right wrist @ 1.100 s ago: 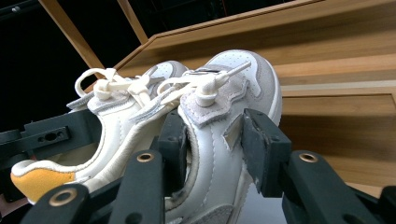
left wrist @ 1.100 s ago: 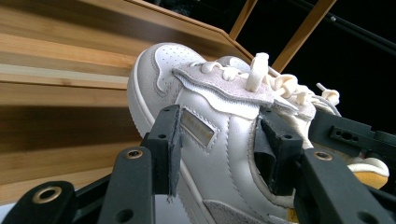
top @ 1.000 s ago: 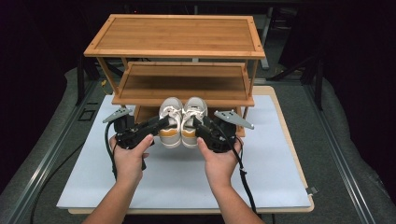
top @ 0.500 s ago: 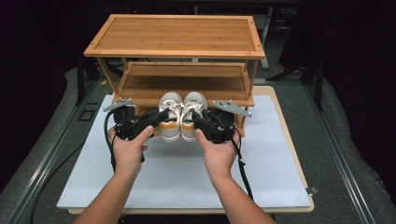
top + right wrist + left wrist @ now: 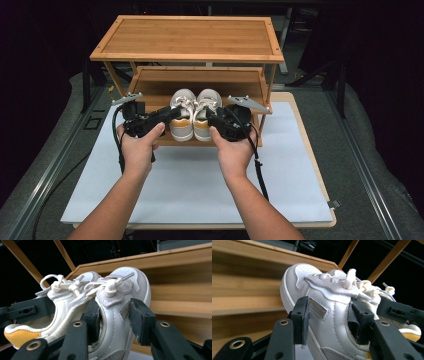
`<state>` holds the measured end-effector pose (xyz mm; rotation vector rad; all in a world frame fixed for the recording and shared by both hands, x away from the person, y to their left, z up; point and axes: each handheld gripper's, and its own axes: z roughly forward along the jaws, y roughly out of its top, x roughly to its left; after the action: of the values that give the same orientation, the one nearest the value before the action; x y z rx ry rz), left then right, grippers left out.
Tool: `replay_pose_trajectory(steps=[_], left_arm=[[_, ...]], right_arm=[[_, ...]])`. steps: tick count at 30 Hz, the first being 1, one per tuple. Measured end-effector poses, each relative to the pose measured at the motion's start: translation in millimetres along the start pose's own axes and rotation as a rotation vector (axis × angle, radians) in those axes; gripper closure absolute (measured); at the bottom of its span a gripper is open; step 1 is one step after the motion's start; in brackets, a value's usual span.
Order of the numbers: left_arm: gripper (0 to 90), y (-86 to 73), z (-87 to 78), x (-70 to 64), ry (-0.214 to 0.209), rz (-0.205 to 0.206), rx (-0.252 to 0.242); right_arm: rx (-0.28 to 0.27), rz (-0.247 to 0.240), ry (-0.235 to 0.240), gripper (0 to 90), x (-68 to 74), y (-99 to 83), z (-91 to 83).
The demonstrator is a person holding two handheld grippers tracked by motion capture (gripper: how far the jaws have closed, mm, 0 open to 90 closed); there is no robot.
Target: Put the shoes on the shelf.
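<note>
High view shows your left gripper (image 5: 172, 114) clamping the left shoe (image 5: 182, 114) and right gripper (image 5: 212, 117) clamping the right shoe (image 5: 205, 114), both half onto the bottom shelf (image 5: 150, 90), not yet released.

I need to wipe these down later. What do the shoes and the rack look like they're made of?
Shoes: smooth white leather-like upper with stitched seams, possibly synthetic; grey suede-like patches. Rack: light varnished wood, perhaps bamboo, with visible grain.
</note>
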<state>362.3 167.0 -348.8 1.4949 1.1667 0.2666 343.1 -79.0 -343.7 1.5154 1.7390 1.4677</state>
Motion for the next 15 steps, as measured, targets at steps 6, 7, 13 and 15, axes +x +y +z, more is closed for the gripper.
replay_pose_trajectory(steps=[6, 7, 13, 15], left_arm=[[55.0, 8.3, 11.2, 10.4, -0.011, -0.016, -0.008], [55.0, 10.1, 12.7, 12.2, -0.009, -0.014, -0.006], [55.0, 17.5, 22.5, 19.8, -0.004, -0.007, 0.002], [55.0, 19.4, 25.9, 22.3, -0.007, -0.012, 0.002]], right_arm=[[-0.025, 0.022, 0.005, 61.4, -4.6, 8.5, 14.3], [-0.027, 0.022, 0.005, 61.4, -4.9, 8.8, 15.9], [-0.011, 0.022, 0.009, 61.4, -9.4, 13.2, 29.6], [-0.017, 0.023, 0.006, 61.4, -11.3, 15.5, 33.8]])
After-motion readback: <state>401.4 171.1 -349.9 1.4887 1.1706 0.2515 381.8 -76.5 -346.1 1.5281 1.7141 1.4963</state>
